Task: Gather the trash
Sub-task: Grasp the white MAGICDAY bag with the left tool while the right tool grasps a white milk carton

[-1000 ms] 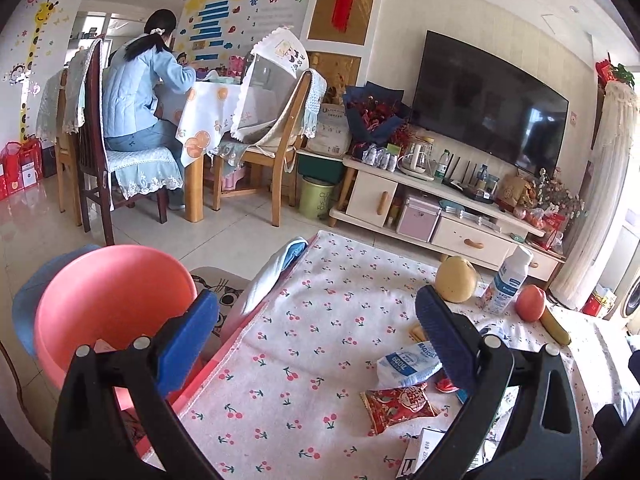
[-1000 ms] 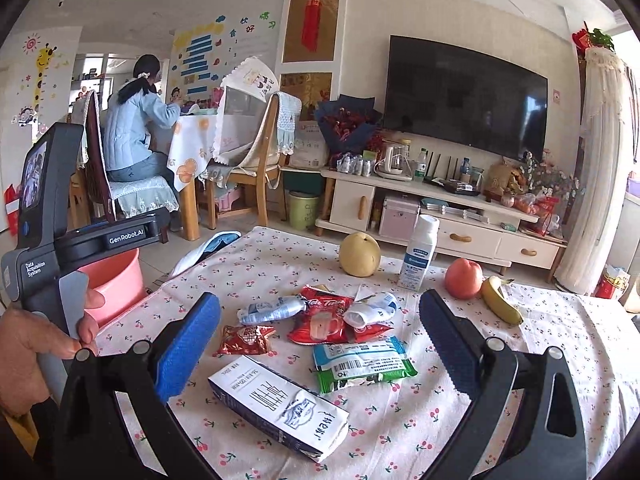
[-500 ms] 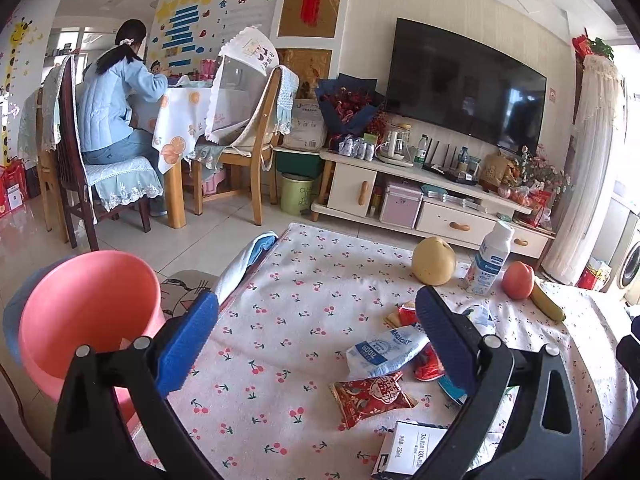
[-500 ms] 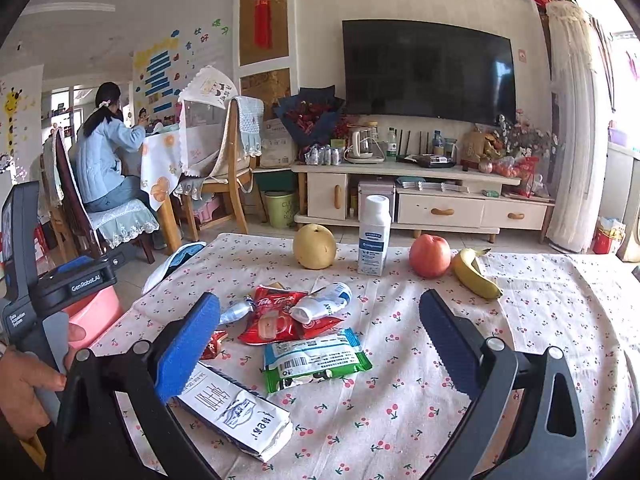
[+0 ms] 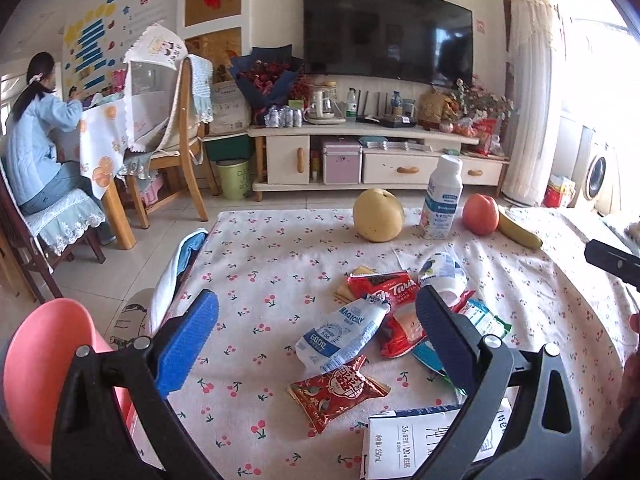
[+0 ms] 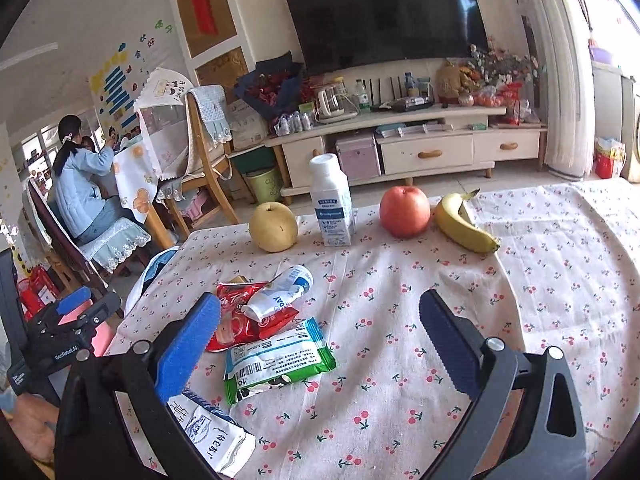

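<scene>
Crumpled snack wrappers heaped on cherry-print tablecloth.
Left gripper and right gripper gape empty; overlapping packets risk dragging neighbours.

A large black television hangs on the cream wall at upper centre, above a low white TV cabinet with wooden handles. At the left of the frame a person in a light blue jacket sits at a dining table beside a wooden chair on pale floor tiles. Bright daylight floods in at the right edge, beside a tall white covered air conditioner.
</scene>
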{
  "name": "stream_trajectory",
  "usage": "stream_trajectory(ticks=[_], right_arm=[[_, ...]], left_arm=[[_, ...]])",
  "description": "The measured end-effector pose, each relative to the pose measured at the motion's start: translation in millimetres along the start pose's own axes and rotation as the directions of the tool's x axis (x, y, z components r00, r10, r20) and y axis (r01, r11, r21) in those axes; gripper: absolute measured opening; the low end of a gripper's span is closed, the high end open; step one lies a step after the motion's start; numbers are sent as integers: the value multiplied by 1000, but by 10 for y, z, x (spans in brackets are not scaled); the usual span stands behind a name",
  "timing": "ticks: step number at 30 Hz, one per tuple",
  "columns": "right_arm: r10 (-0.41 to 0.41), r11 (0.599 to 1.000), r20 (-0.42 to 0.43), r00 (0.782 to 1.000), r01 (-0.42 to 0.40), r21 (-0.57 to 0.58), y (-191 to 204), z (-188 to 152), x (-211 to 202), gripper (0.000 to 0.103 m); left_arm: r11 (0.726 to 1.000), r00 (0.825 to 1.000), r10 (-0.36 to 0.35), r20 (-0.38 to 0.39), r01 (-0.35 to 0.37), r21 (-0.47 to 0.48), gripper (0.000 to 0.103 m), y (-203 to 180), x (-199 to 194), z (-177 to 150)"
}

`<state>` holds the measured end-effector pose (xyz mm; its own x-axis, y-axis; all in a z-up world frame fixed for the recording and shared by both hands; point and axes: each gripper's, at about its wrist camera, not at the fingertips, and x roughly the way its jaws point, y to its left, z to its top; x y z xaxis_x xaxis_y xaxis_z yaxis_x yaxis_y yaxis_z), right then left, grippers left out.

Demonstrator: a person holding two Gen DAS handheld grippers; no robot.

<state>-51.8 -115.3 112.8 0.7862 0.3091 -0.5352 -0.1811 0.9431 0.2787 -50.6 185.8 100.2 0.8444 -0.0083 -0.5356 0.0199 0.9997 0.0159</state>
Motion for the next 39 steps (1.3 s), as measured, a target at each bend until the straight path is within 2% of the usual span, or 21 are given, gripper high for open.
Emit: stream_trajectory(ticks=[6, 9, 14, 17, 21, 24, 26, 29, 34, 37, 39], right_arm=[[60, 998, -135, 989, -61, -5, 40, -49, 483, 98], [106, 993, -218, 970, -115, -28, 161, -133, 704, 98], [93, 987, -319, 943, -129, -95, 314, -296, 937, 98], [74, 992, -360, 930, -105, -66, 250, -346, 1016, 98], [118, 992, -394, 912, -129, -1, 165, -372, 1000, 98], [227, 972, -401, 887, -231, 39, 193, -356, 889, 98], [282, 952, -405, 870, -307, 1, 326, -369, 802, 98], [334, 911, -448, 830, -406, -73, 601, -489, 754, 98], [289, 852, -525, 800, -465, -240, 1006, -806, 759, 98], [230, 836, -538, 811, -448, -318, 1117, -936, 780, 98], [213, 835, -543, 812, -440, -330, 1135, -984, 800, 98]], left_arm=[[996, 990, -78, -117, 83, 41, 99, 110, 344, -60], [990, 979, -111, -170, 123, 63, 99, 119, 500, -93], [983, 958, -168, -232, 180, 33, 99, 195, 708, -124], [981, 949, -180, -260, 192, 23, 98, 198, 821, -139], [978, 943, -195, -269, 207, 18, 98, 190, 926, -127], [975, 933, -210, -292, 224, 13, 98, 164, 1023, -149], [973, 928, -213, -305, 229, 18, 98, 150, 1078, -157], [975, 929, -204, -309, 222, 23, 96, 151, 1134, -164], [973, 915, -216, -341, 230, -1, 80, 188, 1247, -204], [971, 907, -223, -357, 237, -4, 78, 184, 1317, -230], [970, 902, -231, -363, 243, -13, 78, 188, 1362, -240]])
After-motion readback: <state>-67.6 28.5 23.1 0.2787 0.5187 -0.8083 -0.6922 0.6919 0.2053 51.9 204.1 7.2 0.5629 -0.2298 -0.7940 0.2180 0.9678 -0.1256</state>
